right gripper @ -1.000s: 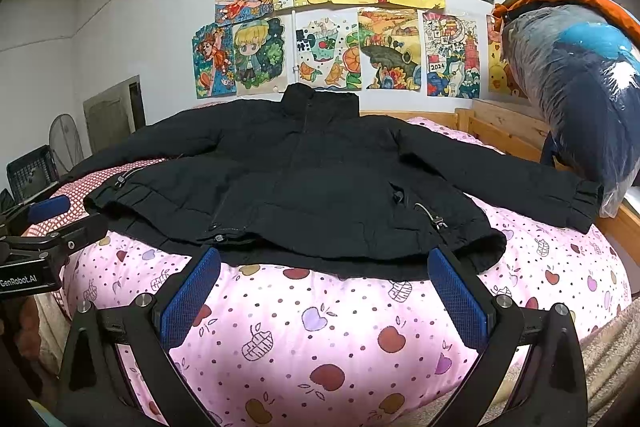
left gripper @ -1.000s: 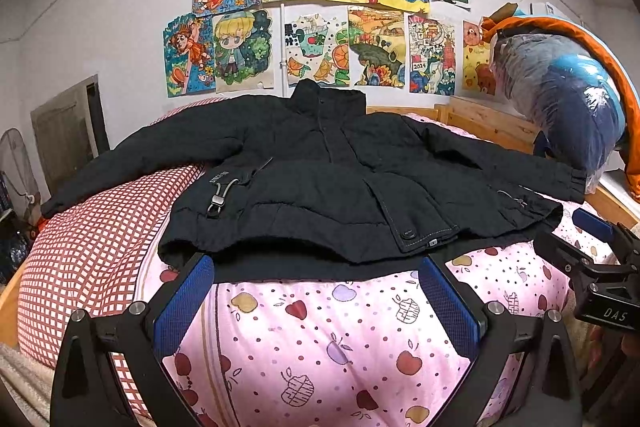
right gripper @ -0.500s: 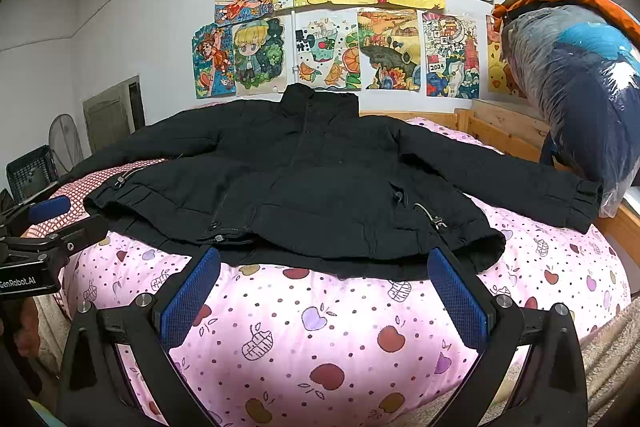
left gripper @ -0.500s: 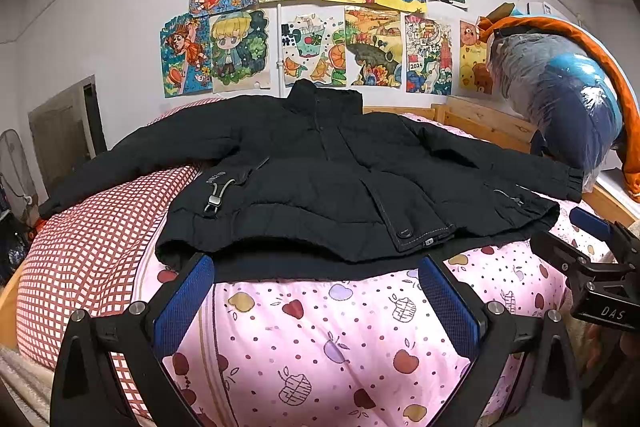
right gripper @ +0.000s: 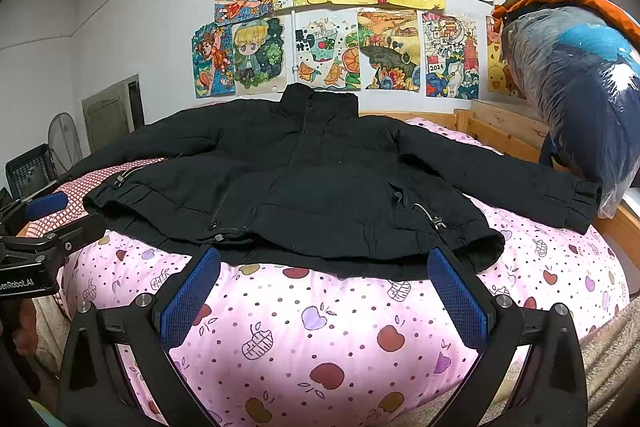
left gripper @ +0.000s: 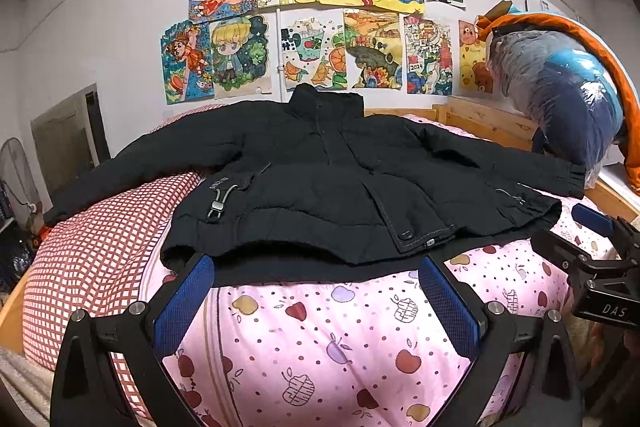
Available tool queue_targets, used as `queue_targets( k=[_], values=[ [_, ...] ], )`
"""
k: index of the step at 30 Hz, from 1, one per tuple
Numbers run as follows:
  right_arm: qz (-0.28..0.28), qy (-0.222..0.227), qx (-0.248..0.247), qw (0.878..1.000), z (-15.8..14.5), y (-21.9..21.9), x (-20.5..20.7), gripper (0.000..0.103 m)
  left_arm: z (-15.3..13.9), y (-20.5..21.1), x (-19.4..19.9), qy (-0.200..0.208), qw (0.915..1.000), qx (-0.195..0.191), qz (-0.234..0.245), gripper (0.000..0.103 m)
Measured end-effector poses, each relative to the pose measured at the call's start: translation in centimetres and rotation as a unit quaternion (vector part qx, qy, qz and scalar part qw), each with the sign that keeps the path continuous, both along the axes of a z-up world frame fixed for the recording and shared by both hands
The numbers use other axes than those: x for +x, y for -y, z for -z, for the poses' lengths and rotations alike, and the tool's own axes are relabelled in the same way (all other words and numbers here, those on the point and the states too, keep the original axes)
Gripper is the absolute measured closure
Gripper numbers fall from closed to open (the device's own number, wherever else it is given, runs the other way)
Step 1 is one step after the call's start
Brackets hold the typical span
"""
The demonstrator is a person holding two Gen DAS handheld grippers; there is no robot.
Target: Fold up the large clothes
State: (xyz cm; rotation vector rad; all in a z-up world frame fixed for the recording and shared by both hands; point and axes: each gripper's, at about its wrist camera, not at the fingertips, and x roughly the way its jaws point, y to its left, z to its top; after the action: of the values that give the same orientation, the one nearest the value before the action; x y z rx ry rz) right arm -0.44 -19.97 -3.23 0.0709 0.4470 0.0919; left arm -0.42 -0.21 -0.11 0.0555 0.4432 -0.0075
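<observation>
A black padded jacket [left gripper: 320, 179] [right gripper: 320, 179] lies spread flat, front up, on a pink apple-print quilt [left gripper: 320, 327] [right gripper: 320, 327]. Its collar points at the far wall and both sleeves stretch out sideways. My left gripper [left gripper: 316, 295] hovers open just short of the hem, toward the jacket's left half, blue pads wide apart with nothing between them. My right gripper [right gripper: 324, 287] is also open and empty, in front of the hem's right half. Each gripper appears at the edge of the other's view: the right one [left gripper: 592, 247], the left one [right gripper: 44, 227].
A red-checked cover [left gripper: 92, 247] lies under the left sleeve. A wooden bed frame [right gripper: 504, 131] runs along the right, with a big plastic-wrapped bedding bundle [right gripper: 580, 87] on it. Drawings [left gripper: 320, 27] cover the far wall. A fan [right gripper: 64, 143] and crate [right gripper: 28, 175] stand at left.
Both grippers stay open and nearly still; the left wrist view has drifted very slightly. The jacket has not moved.
</observation>
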Motion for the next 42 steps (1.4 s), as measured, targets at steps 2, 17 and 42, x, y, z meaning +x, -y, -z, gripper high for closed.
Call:
queue_targets(
  k=[2,17,42],
  values=[
    [0.000,0.001,0.000,1.000,0.0,0.0,0.0,0.001,-0.1,0.0,-0.1,0.001,1.0000,-0.002,0.000,0.000],
    [0.000,0.001,-0.001,1.000,0.1,0.0,0.0,0.001,-0.4,0.1,-0.6,0.010,0.9999,0.006,-0.005,0.000],
    [-0.037,-0.141,0.052,0.988,-6.8,5.8,3.1,0.001,-10.2,-0.3,-1.7,0.050,0.9982,0.035,0.003,0.000]
  ],
)
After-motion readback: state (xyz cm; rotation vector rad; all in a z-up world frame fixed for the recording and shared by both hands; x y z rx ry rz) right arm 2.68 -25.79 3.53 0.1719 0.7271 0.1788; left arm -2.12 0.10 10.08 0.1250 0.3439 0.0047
